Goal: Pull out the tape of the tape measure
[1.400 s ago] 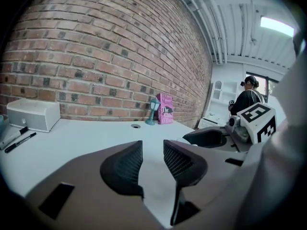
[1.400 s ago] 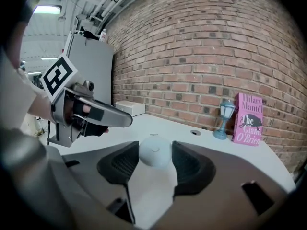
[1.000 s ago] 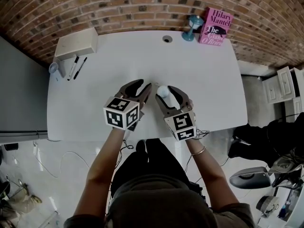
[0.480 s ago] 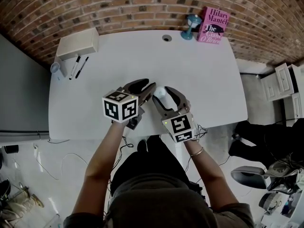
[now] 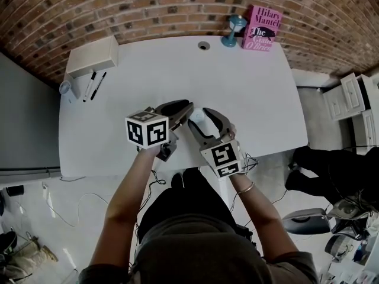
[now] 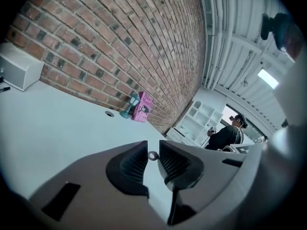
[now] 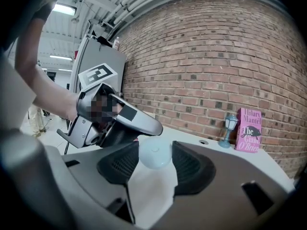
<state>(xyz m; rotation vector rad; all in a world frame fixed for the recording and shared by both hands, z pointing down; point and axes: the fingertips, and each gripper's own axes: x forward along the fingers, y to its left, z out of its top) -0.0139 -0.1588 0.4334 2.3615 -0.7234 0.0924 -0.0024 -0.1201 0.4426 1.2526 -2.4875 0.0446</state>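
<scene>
A small round pale-blue tape measure [image 7: 154, 153] sits between the pads of my right gripper [image 7: 154, 159], which grips it just above the white table [image 5: 249, 93]. In the head view the tape measure [image 5: 197, 116] shows between the right gripper's [image 5: 199, 118] fingers near the table's front edge. My left gripper [image 6: 152, 155] comes in from the left, its jaws closing. The tape's small metal pull ring [image 6: 153, 155] stands between its pad tips and touches both. From the right gripper view, the left gripper [image 7: 152, 126] lies right against the tape measure.
A pink book [image 5: 260, 28] and a small blue lamp figure [image 5: 230, 31] stand at the table's back edge by a cable hole [image 5: 204, 45]. A white box [image 5: 92, 57] and two pens [image 5: 92, 84] lie at the back left. A person [image 6: 225, 135] stands far off.
Both grippers have drifted slightly toward the table's front edge. The left gripper has turned and brought its jaw tips up to the tape measure, and its jaws have narrowed.
</scene>
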